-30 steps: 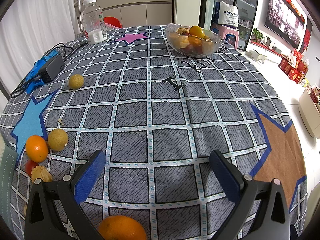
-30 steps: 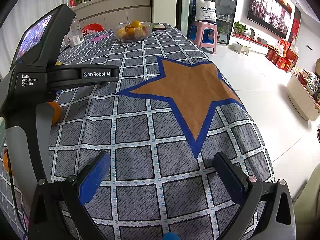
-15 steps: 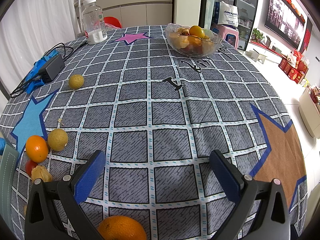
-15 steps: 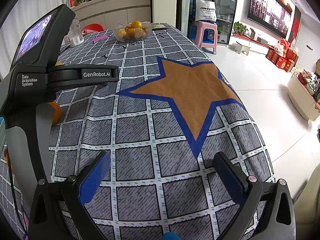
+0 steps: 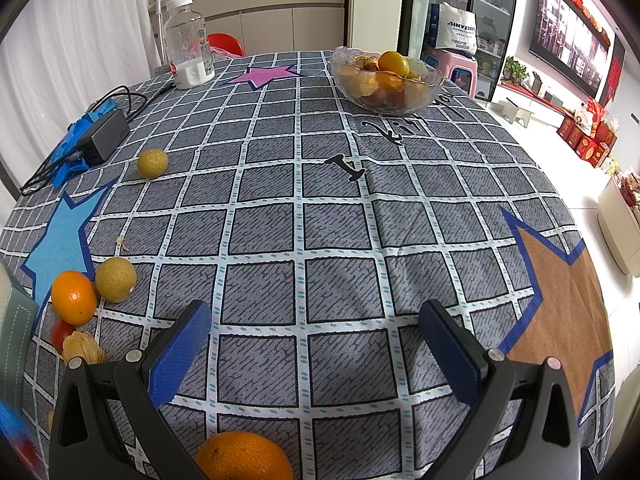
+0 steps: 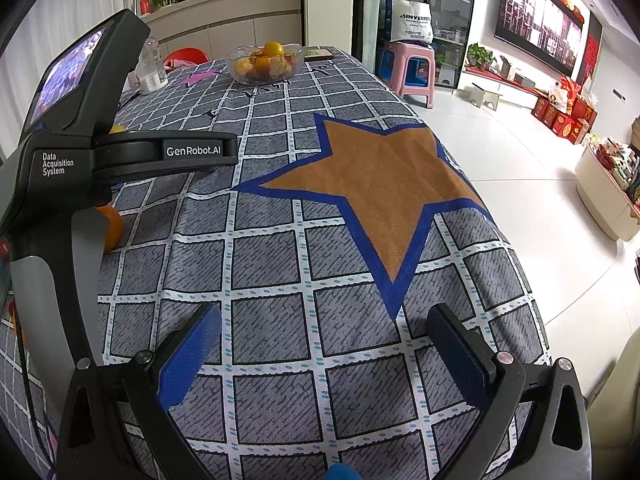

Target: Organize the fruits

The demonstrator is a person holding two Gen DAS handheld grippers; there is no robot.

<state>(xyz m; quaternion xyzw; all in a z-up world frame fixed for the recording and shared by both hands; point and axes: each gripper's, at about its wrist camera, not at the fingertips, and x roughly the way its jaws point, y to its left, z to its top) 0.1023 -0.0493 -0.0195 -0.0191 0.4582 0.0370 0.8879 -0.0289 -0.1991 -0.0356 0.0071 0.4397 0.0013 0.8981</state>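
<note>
The relation that matters most sits at the bottom edge of the left wrist view: a large orange (image 5: 244, 456) lies below and slightly left of the midpoint of the left tongs (image 5: 316, 344), nearer the camera than the fingertips, so my guess is the tongs would have to draw back or drop before they could straddle it. Being round, it offers no long axis to line up with. The left tongs are spread wide with nothing between the blue pads. The right tongs (image 6: 324, 344) are equally wide and empty, over bare checked cloth beside the brown star (image 6: 380, 184), well apart from any loose fruit, so the left hand is clearly the nearer one. More fruit clusters at the lower left of the left view: a small orange (image 5: 74, 297) touching a dull yellow round fruit (image 5: 116, 280), a papery husked fruit (image 5: 82, 348) below them, and another yellow fruit (image 5: 152, 163) further up. The glass bowl (image 5: 386, 98), already heaped with fruit, stands at the upper right on the surface (image 5: 320, 220), far from the scattered pieces.
</note>
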